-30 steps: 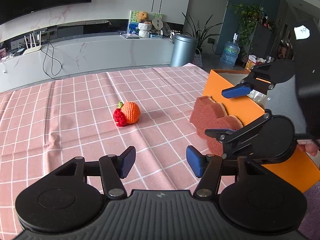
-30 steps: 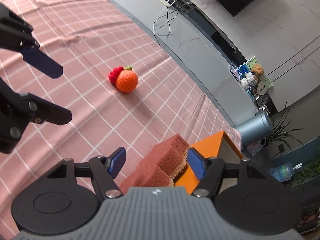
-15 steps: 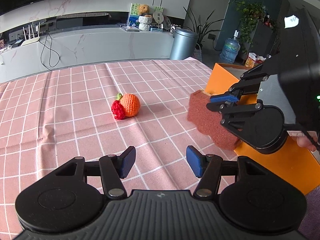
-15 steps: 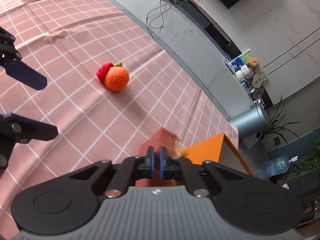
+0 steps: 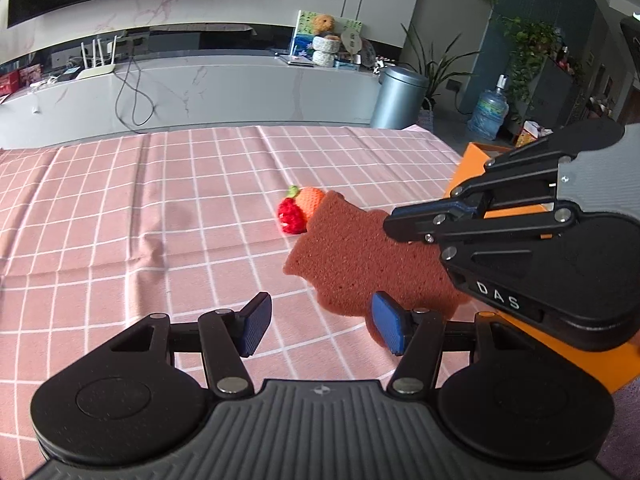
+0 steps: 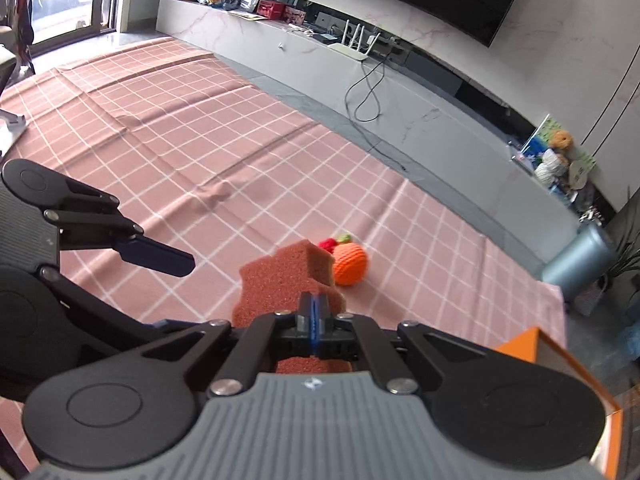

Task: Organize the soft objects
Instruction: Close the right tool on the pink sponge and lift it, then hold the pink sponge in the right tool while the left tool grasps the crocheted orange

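Observation:
My right gripper (image 6: 314, 314) is shut on a reddish-brown sponge (image 6: 280, 276), pinching its near edge and holding it above the pink checked cloth. In the left wrist view that sponge (image 5: 356, 256) hangs in front of my open left gripper (image 5: 322, 328), reaching behind its right pad, with the right gripper (image 5: 394, 224) coming in from the right. A crocheted orange (image 5: 312, 198) with a red crocheted berry (image 5: 290, 216) lies on the cloth beyond, partly hidden by the sponge. Both also show past the sponge: orange (image 6: 350, 264), berry (image 6: 328, 244). The left gripper's fingers (image 6: 156, 256) show at left.
An orange box (image 5: 472, 156) stands at the table's right edge, open top toward me (image 6: 560, 356). The tablecloth (image 5: 160, 216) has creases in its middle. Beyond the table are a grey bin (image 5: 400, 96), a long white console and plants.
The right gripper closed on the sponge beside the orange box, lifted it and swung it left over the cloth, in front of the left gripper. The left gripper stayed open.

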`<state>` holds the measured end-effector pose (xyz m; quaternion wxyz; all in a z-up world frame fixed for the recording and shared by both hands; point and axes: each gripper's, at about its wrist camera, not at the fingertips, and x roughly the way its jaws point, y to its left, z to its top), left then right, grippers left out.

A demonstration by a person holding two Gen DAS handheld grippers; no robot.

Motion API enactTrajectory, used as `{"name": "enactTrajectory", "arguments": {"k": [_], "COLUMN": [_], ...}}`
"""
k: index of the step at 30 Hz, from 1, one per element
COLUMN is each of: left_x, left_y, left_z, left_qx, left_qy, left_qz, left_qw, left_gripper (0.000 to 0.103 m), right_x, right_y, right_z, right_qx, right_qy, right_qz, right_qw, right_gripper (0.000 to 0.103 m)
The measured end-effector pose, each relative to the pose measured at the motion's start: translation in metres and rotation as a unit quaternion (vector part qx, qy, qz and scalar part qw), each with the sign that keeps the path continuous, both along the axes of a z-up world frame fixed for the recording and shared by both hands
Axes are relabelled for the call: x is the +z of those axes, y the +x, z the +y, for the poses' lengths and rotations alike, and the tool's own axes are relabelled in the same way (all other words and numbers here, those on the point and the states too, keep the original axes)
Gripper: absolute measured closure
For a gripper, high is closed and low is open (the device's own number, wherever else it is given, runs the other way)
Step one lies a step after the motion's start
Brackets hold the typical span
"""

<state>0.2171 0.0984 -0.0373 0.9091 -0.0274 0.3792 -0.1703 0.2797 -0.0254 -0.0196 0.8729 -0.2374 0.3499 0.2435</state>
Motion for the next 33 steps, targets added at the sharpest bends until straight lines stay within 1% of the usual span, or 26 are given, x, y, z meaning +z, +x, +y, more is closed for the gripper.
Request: {"name": "enactTrajectory", "arguments": {"k": [4, 9, 11, 13, 14, 15, 16, 17, 18, 19, 20, 22, 24, 25, 27, 33], "left_x": [-0.003, -0.006, -0.008, -0.01, -0.011, -0.012, -0.013, -0.013, -0.014, -0.014, -0.014, -0.016, -0.018, -0.02, -0.022, -0.031], "left_y": [0.0, 0.003, 0.004, 0.005, 0.007, 0.008, 0.01, 0.011, 0.013, 0.014, 0.015, 0.018, 0.019, 0.02, 0.022, 0.027], "left_z": [0.005, 0.002, 0.0, -0.002, -0.002, -0.003, -0.004, -0.005, -0.006, -0.006, -0.007, -0.009, -0.01, -0.009, -0.007, -0.006], "left_qx": [-0.001, -0.01, -0.013, -0.016, -0.018, -0.02, -0.021, -0.023, -0.026, -0.03, -0.033, -0.044, -0.049, -0.052, -0.055, -0.065], "left_qy": [0.004, 0.0, -0.003, -0.003, -0.003, -0.002, -0.001, 0.0, 0.002, 0.003, 0.006, 0.018, 0.034, 0.041, 0.047, 0.071], "left_qz": [0.005, 0.007, 0.008, 0.011, 0.013, 0.015, 0.016, 0.017, 0.018, 0.018, 0.019, 0.022, 0.025, 0.028, 0.032, 0.047], "left_qw": [1.0, 0.9999, 0.9999, 0.9998, 0.9998, 0.9997, 0.9996, 0.9996, 0.9995, 0.9994, 0.9993, 0.9987, 0.9979, 0.9974, 0.9968, 0.9942], "left_gripper": [0.034, 0.034, 0.034, 0.034, 0.034, 0.034, 0.034, 0.034, 0.034, 0.034, 0.034, 0.037, 0.037, 0.037, 0.036, 0.037], "right_x": [-0.011, -0.025, -0.03, -0.032, -0.031, -0.03, -0.029, -0.028, -0.026, -0.026, -0.027, -0.03, -0.034, -0.037, -0.041, -0.053], "right_y": [0.006, 0.022, 0.028, 0.031, 0.033, 0.034, 0.035, 0.036, 0.038, 0.039, 0.041, 0.046, 0.054, 0.058, 0.062, 0.068], "right_z": [-0.002, -0.023, -0.03, -0.035, -0.037, -0.039, -0.04, -0.04, -0.04, -0.039, -0.038, -0.035, -0.034, -0.035, -0.035, -0.03], "right_qx": [-0.019, -0.053, -0.063, -0.071, -0.074, -0.076, -0.078, -0.08, -0.08, -0.075, -0.067, -0.059, -0.059, -0.06, -0.059, -0.06], "right_qy": [-0.009, -0.032, -0.028, -0.019, -0.011, -0.002, 0.005, 0.013, 0.021, 0.028, 0.032, 0.031, 0.03, 0.035, 0.042, 0.02], "right_qz": [0.023, 0.048, 0.067, 0.078, 0.08, 0.083, 0.085, 0.085, 0.089, 0.094, 0.101, 0.114, 0.136, 0.151, 0.173, 0.192], "right_qw": [1.0, 0.997, 0.995, 0.994, 0.994, 0.994, 0.993, 0.993, 0.993, 0.992, 0.992, 0.991, 0.989, 0.986, 0.982, 0.979], "right_gripper": [0.103, 0.103, 0.103, 0.102, 0.097, 0.084, 0.074, 0.055, 0.045, 0.042, 0.037, 0.032, 0.018, 0.016, 0.016, 0.017]}}
